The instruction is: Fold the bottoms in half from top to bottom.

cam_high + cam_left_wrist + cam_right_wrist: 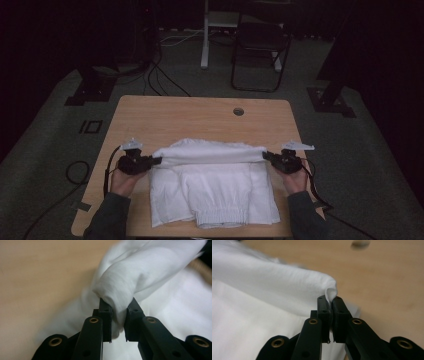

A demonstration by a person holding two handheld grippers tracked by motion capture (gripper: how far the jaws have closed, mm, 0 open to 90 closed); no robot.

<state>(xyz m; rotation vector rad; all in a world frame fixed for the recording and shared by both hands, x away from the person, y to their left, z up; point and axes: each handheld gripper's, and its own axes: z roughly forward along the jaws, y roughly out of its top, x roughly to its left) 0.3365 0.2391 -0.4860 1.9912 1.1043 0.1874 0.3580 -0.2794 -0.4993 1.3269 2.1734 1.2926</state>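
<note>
The left gripper (117,322) pinches a thick fold of the white garment (212,185); the right gripper (331,315) has jaws pressed nearly together on a thin corner. The lifted fold runs crosswise over the bench (200,115), from gripper to gripper.

- The high view is dim; the room beyond the bench (150,120) fades to near black, with corners darkest.
- The white garment (215,185) is brightest, without glare.
- Both gripper views are brighter, with soft, smeared cloth and wood behind sharp jaws.
</note>
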